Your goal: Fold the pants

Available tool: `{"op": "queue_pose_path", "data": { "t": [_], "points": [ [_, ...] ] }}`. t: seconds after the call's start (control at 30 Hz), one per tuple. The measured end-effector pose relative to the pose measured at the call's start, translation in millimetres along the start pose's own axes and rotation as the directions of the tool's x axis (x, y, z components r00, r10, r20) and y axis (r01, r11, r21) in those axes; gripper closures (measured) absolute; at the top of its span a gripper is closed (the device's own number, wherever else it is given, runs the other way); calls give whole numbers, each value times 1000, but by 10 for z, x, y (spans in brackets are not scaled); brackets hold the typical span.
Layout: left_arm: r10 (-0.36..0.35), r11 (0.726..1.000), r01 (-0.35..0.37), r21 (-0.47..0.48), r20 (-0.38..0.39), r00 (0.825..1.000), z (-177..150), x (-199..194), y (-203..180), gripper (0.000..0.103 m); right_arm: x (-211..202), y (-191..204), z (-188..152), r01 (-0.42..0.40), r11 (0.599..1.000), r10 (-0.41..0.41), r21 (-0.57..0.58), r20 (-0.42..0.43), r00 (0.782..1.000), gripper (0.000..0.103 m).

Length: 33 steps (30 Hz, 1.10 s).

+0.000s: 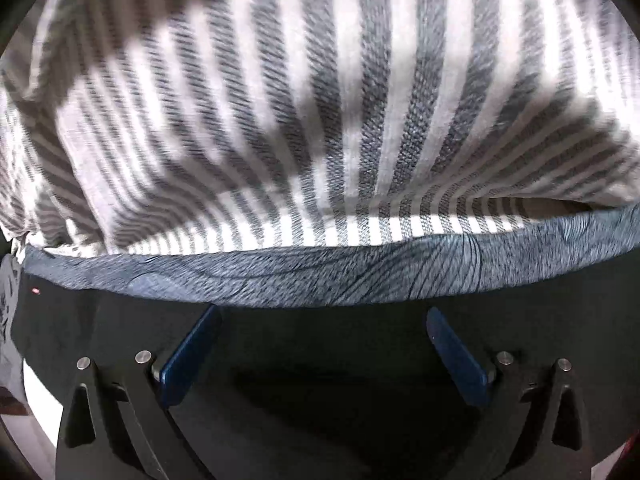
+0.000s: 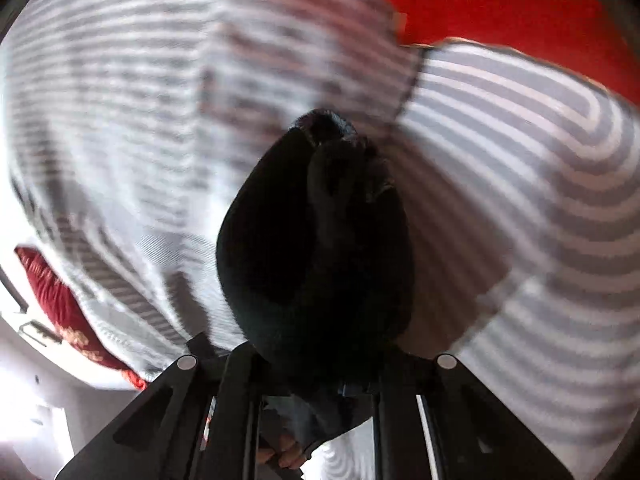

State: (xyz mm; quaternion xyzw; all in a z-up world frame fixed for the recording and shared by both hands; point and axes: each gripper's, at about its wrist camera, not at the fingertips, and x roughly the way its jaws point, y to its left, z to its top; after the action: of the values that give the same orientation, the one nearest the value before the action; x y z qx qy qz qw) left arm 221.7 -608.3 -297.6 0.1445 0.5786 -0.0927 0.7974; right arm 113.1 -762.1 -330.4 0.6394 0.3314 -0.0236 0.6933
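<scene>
The pants are dark, almost black. In the left wrist view they [image 1: 120, 320] lie flat under my left gripper [image 1: 320, 320], with a blue-grey patterned band [image 1: 320, 276] along their far edge. The left gripper is open, its two blue fingers [image 1: 188, 360] spread wide just above the dark cloth. In the right wrist view my right gripper [image 2: 316, 364] is shut on a bunched fold of the dark pants [image 2: 312, 248], which fills the middle of the view and hides the fingertips.
A grey-and-white striped sheet [image 1: 320, 100] covers the surface beyond the pants and also shows in the right wrist view [image 2: 520, 160]. A red cloth [image 2: 500, 0] lies at the far right. A red patterned cushion [image 2: 60, 300] sits at the left.
</scene>
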Motion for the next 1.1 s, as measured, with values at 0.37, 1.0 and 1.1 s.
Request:
{"op": "queue_pose_path", "data": {
  "t": [0.37,1.0,1.1],
  "points": [
    [-26,998,26,64,-1,1000,-190,91,170,0,135,841,-479,-19,979,13,-205,-33,999,89],
    [47,976,-48,-214,-11,999,-681,-314,2928,0,1883,1842,-2340,368,488,-522,-791,73,850,88],
    [61,967,-67,-244,-31,998,-1009,-227,3132,0,2311,1708,-2711,424,308,-626,-852,153,764,85]
  ]
}}
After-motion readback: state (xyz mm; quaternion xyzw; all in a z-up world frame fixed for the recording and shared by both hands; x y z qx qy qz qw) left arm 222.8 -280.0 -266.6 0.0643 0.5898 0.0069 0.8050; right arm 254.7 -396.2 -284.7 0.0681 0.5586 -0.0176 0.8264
